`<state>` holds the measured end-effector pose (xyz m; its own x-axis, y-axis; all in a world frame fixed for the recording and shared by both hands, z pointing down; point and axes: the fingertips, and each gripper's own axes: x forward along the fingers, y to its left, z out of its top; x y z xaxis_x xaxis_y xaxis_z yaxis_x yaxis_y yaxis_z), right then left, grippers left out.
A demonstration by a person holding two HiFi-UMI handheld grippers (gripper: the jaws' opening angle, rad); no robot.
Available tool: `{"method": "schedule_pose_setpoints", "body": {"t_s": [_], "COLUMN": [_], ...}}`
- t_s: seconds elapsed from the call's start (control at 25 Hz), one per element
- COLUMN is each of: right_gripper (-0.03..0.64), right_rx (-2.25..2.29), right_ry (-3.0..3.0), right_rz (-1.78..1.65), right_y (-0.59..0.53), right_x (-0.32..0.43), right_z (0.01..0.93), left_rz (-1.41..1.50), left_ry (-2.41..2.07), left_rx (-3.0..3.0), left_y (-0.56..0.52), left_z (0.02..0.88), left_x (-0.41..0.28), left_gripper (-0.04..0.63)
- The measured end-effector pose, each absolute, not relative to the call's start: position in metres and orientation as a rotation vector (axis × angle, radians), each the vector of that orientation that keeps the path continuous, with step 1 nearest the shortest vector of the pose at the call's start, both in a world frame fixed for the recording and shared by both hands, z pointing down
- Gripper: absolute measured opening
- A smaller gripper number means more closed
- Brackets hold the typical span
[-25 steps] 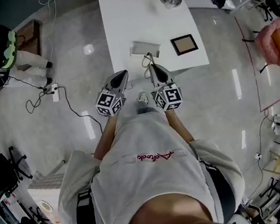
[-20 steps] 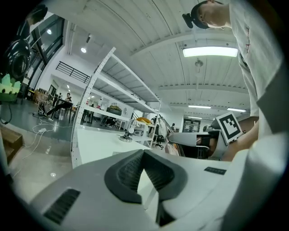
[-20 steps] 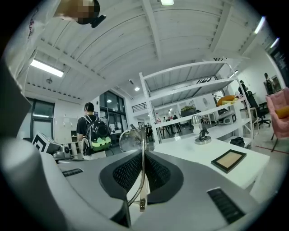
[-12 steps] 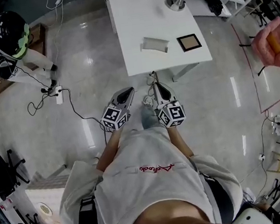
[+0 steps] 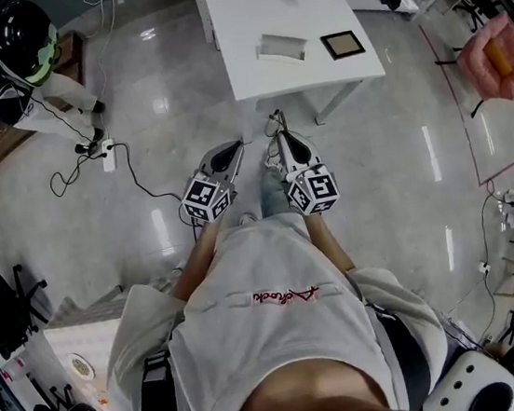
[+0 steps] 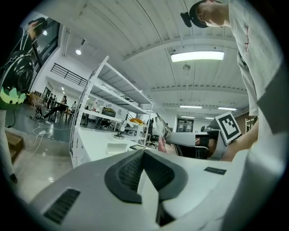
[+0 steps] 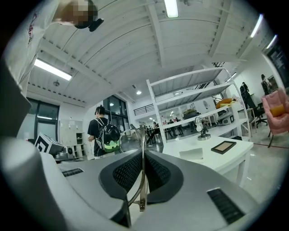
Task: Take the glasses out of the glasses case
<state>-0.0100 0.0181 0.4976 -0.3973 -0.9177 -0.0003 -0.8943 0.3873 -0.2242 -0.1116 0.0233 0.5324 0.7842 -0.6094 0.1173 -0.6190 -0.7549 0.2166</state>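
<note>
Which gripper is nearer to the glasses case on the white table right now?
Right. The right gripper, shut on the glasses, is off the table, below the glasses case in the head view. The left gripper sits beside it, farther left.

Bright ceiling lights, floor glare, fisheye edges

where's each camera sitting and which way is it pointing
Head view: on the person's head, facing steeply down at the white t-shirt, left gripper and right gripper.
Left gripper view: on the left gripper, along its closed, empty jaws toward the white table; t-shirt at right.
Right gripper view: on the right gripper, along jaws pinching the thin metal-framed glasses; t-shirt upper left.
Shared: all three show the white table.
</note>
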Motion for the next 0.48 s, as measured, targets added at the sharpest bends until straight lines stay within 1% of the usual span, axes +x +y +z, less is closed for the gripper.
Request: {"method": "schedule_pose_setpoints", "body": {"t_s": [0.48], "right_gripper": [0.041], "right_rx": [-1.673], "right_ry": [2.479], "right_rz": [-0.248], "right_y": [0.055], "right_x": [-0.009], "right_z": [0.488], "left_rz": [0.067], "left_ry": [-0.901], "left_rx": [2.782], "left_y": [0.057], "left_z": [0.524], "left_x": [-0.105], "left_gripper": [-0.006]}}
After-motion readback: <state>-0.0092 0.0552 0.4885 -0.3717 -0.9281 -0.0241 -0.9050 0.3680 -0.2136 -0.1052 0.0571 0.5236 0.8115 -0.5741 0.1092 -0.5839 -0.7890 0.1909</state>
